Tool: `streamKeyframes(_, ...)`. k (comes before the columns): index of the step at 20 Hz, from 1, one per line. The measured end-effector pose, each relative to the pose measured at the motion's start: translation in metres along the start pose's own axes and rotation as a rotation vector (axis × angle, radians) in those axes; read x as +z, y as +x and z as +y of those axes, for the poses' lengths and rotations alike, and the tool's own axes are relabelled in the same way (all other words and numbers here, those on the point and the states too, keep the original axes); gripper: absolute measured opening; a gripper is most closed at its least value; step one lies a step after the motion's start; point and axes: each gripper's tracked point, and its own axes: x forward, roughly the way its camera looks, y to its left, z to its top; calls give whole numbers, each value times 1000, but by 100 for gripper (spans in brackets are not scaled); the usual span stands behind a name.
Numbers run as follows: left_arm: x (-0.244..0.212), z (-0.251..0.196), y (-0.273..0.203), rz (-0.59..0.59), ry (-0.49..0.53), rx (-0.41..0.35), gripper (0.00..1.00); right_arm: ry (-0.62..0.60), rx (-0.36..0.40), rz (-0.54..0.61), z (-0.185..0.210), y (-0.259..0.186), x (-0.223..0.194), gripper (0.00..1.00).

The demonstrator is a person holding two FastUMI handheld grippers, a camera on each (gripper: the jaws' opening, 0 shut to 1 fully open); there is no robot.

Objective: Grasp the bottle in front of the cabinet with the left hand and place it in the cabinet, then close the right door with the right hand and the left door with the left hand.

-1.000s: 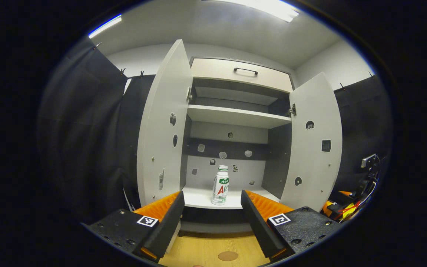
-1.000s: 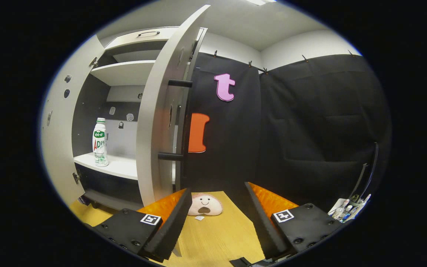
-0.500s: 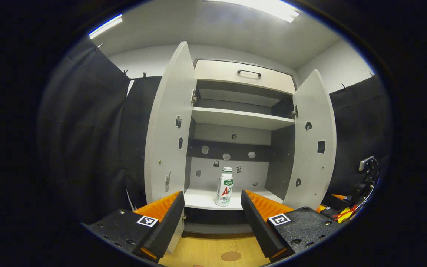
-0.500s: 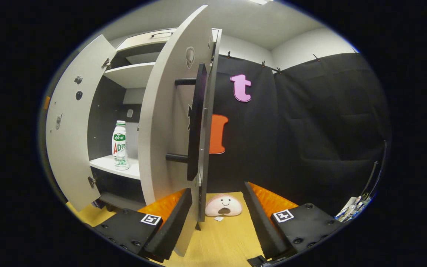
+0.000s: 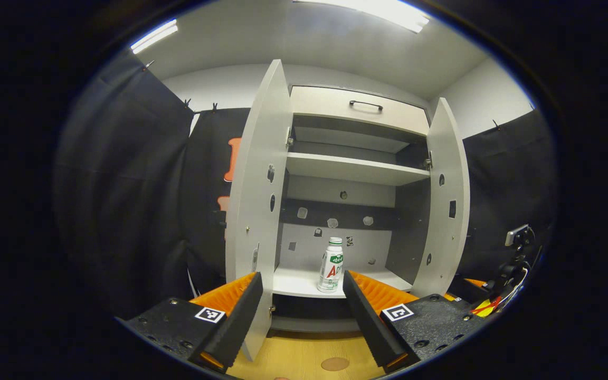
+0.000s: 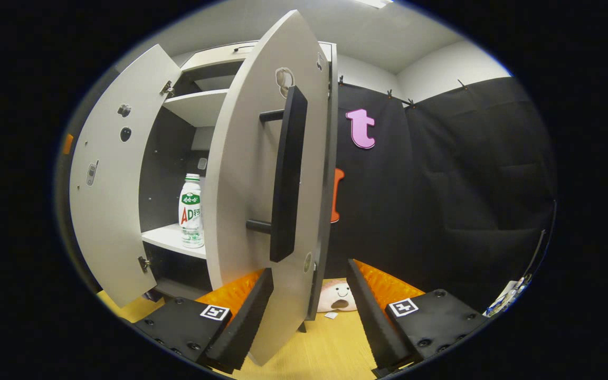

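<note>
In the left gripper view the bottle [image 5: 331, 265] stands upright on the lower shelf [image 5: 296, 282] of the cabinet [image 5: 357, 142], its long axis vertical and its white cap on top. It sits near the shelf's front edge, well beyond the left gripper [image 5: 302, 312], and appears just left of that gripper's right finger, off centre in the gap. The left gripper's fingers [image 5: 233, 323] are spread wide and hold nothing. Both doors hang open: the left door [image 5: 256, 211] and the right door [image 5: 446, 211] frame the cabinet's interior.

In the right gripper view the bottle [image 6: 190, 212] stands upright on the shelf, up and to the left of the right gripper [image 6: 310, 316], partly behind the right door [image 6: 254, 200]. This door, with its dark bar handle [image 6: 285, 174], hangs close before the spread, empty fingers [image 6: 240, 326]; its lower edge seems to touch or just overlap the left finger, though contact is hard to judge. A small plush toy [image 6: 336, 296] lies on the wooden floor [image 6: 330, 348] between the fingers.
</note>
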Motion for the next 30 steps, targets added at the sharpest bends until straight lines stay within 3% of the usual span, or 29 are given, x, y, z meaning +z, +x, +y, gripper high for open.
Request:
streamKeyframes(2, 0, 8, -1, -2, -2, 12, 93, -23, 19, -7, 15, 3, 2, 93)
streamKeyframes(3, -1, 12, -2, -4, -5, 18, 93, -34, 31, -12, 24, 6, 3, 100)
streamKeyframes(4, -1, 16, -4, -4, -8, 25, 93, -38, 42, -13, 29, 9, 2, 87)
streamKeyframes(5, -1, 22, -5, -5, -13, 31, 92, -35, 56, -16, 37, 12, 4, 87)
streamKeyframes(6, -1, 27, -7, -6, -18, 38, 92, -26, 75, -21, 47, 14, 8, 95)
streamKeyframes(7, 0, 34, -10, -8, -23, 45, 92, -22, 86, -26, 54, 16, 10, 89)
streamKeyframes(8, 0, 41, -12, -8, -25, 56, 92, -26, 93, -31, 58, 16, 12, 95)
streamKeyframes(12, 2, 74, -23, -21, -2, 105, 93, -36, 120, -39, 69, 12, 21, 95)
streamKeyframes(22, -5, 169, -33, -17, 10, 236, 92, -52, 138, -35, 52, -20, 54, 96)
streamKeyframes(30, -36, 218, 1, 28, 69, 252, 94, -30, 106, -62, 19, -59, 100, 96)
